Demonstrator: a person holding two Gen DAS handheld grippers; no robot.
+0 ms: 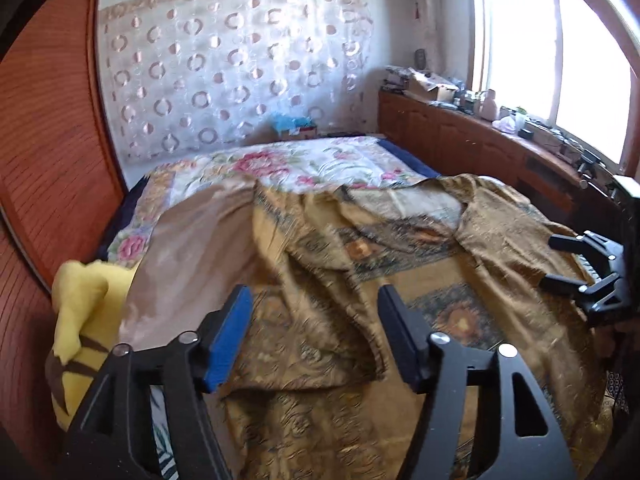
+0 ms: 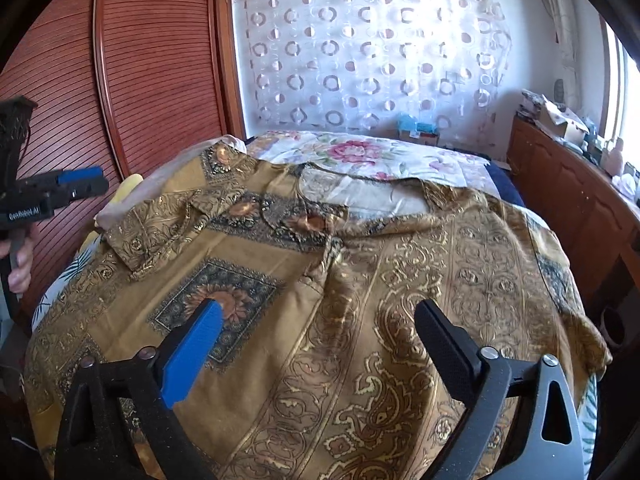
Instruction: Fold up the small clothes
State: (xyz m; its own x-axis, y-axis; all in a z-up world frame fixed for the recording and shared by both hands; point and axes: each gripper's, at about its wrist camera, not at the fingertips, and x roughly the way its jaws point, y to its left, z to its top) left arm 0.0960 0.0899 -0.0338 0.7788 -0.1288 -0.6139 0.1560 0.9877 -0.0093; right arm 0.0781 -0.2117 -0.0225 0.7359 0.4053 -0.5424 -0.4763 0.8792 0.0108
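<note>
A gold and brown patterned shirt [image 1: 460, 280] lies spread on the bed, neckline toward the far wall; it also shows in the right wrist view [image 2: 360, 280]. Its left sleeve [image 2: 160, 224] is folded in over the body. My left gripper [image 1: 314, 304] is open and empty above the shirt's left side; in the right wrist view it shows at the left edge [image 2: 82, 186]. My right gripper [image 2: 316, 320] is open and empty over the shirt's lower middle; in the left wrist view it shows at the right edge [image 1: 560, 258].
A floral bedspread [image 1: 288, 164] covers the far part of the bed. A yellow plush toy [image 1: 80, 320] lies at the bed's left edge beside a slatted wooden wardrobe [image 2: 140, 60]. A wooden cabinet [image 1: 480, 140] with clutter runs under the window on the right.
</note>
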